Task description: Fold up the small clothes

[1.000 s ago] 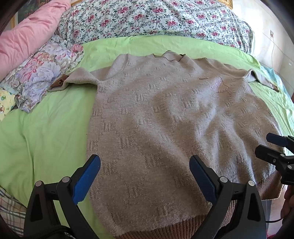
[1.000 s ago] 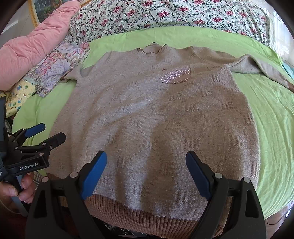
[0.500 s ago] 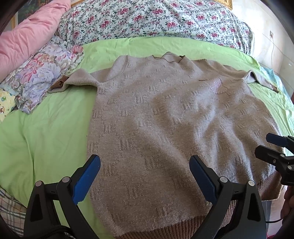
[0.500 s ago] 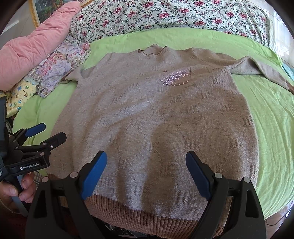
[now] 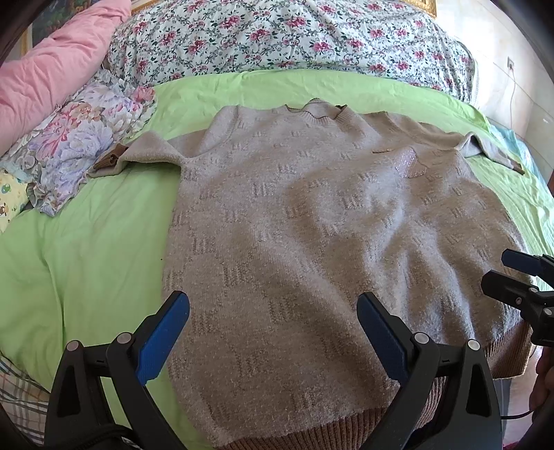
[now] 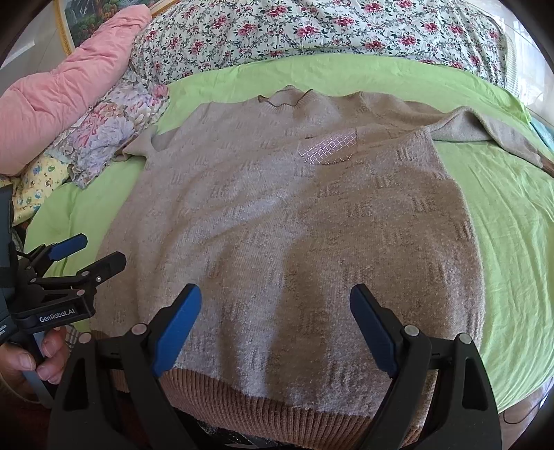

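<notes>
Garment: a beige knit sweater lies flat, front up, across the middle of the bed, neck toward the head edge, brown ribbed hem at the foot edge.
Sleeves: left sleeve spread out toward the floral cloth; right sleeve stretched toward the bed's right edge.
Detail: a sparkly chest patch on the upper front.
Bedding: green sheet; flowered pillows and a pink quilt along the head edge.
Left gripper: jaws spread wide, holding nothing, poised over the lower left of the sweater; contact with the knit cannot be told.
Right gripper: jaws spread wide, empty, poised above the hem region, right of centre.
Person: a hand grips the left tool's handle at the foot edge.
Step in hand: the garment appears laid out and unfolded; judged to be the start of folding.
Next move calls for: each pair of jaws closing on a sleeve or side edge, then carrying it inward over the body without dragging the knit out of square.
</notes>
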The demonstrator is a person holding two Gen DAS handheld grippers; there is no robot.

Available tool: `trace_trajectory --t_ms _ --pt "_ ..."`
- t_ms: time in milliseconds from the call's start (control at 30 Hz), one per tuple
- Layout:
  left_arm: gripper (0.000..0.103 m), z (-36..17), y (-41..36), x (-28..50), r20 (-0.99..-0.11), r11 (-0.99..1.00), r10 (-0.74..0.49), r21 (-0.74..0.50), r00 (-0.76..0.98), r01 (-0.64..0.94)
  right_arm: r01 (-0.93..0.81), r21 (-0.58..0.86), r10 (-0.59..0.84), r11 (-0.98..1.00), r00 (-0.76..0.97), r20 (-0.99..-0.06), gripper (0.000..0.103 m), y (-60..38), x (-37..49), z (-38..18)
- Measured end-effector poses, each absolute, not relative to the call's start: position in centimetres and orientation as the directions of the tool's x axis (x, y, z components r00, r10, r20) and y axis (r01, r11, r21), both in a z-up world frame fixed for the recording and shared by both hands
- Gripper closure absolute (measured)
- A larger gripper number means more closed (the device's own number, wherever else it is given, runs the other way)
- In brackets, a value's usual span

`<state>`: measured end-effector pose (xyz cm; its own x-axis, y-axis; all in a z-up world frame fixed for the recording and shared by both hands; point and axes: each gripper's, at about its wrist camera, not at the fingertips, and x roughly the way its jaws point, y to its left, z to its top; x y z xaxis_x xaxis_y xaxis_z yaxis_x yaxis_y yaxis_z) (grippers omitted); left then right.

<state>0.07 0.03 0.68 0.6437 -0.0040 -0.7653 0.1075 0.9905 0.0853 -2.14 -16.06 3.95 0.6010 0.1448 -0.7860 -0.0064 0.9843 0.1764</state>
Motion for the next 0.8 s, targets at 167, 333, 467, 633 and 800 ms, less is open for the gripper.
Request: trace_trajectory --t_ms 167,333,467,633,800 --pt "0.005 0.6 0.1 0.2 -0.773 0.990 0.001 0.090 0.635 0.109 0.006 0.188 0.151 0.982 0.574 -0.805 0.015 -16.3 -2.0 4.1" --pt "0.005 0.4 0.2 0.5 -0.766 0.993 -0.013 0.069 0.642 0.101 0.009 0.179 0.141 0.984 0.575 -0.806 0.015 -16.4 -1.8 4.0" --pt "0.005 0.3 0.3 1.1 -0.773 0.993 -0.016 0.063 0.634 0.102 0.007 0.201 0.155 0.980 0.608 -0.779 0.015 -17.0 -1.7 3.7" --pt "0.005 0.5 0.2 2.6 -0.776 0.992 -0.009 0.072 0.631 0.103 0.072 0.235 0.145 0.969 0.606 -0.782 0.015 -19.8 -1.5 3.8" --pt "0.005 0.9 0.1 5.1 -0.760 0.992 0.009 0.088 0.650 0.088 0.179 0.248 0.083 0.952 0.630 -0.772 0.015 -24.7 -0.8 4.2"
